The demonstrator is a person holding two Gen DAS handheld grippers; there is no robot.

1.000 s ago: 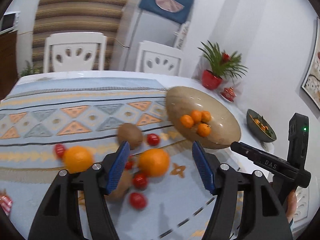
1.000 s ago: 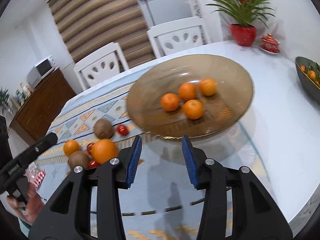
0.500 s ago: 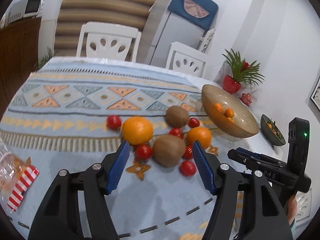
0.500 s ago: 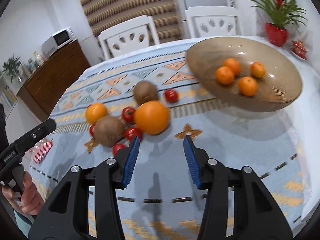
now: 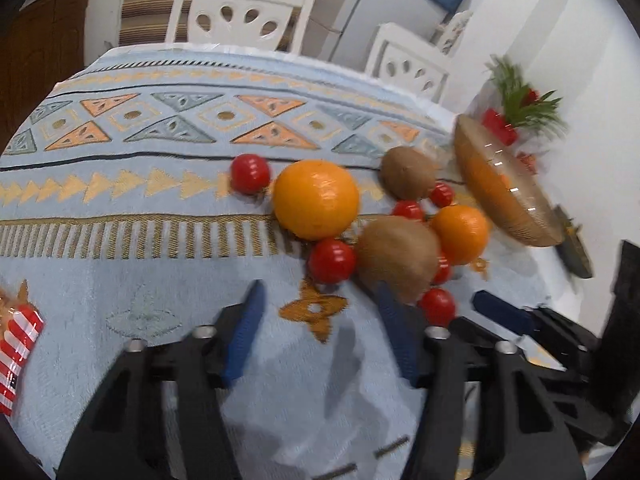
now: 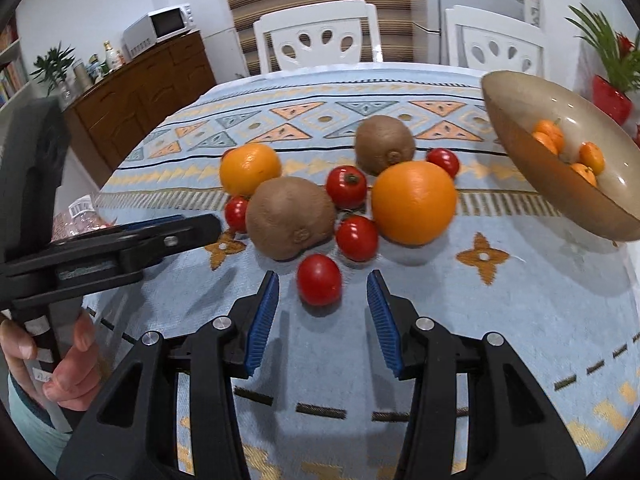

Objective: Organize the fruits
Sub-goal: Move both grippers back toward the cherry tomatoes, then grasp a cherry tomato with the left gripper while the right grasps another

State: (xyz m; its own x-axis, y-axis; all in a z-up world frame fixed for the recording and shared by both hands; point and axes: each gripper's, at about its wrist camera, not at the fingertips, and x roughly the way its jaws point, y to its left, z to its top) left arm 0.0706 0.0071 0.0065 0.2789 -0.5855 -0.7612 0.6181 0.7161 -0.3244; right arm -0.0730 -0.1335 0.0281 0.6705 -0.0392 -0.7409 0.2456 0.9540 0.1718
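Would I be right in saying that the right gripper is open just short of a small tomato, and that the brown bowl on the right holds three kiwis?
Not quite. The brown bowl holds small oranges, not kiwis, as the right wrist view shows; both kiwis lie on the tablecloth. The rest stands: the right gripper is open just short of a small tomato.

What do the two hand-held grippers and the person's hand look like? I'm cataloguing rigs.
Right hand-held gripper: black plastic frame with cut-outs, silver bolts, ribbed blue pads. Left hand-held gripper matches. A bare hand with a teal sleeve cuff grips its black handle. No cables visible.
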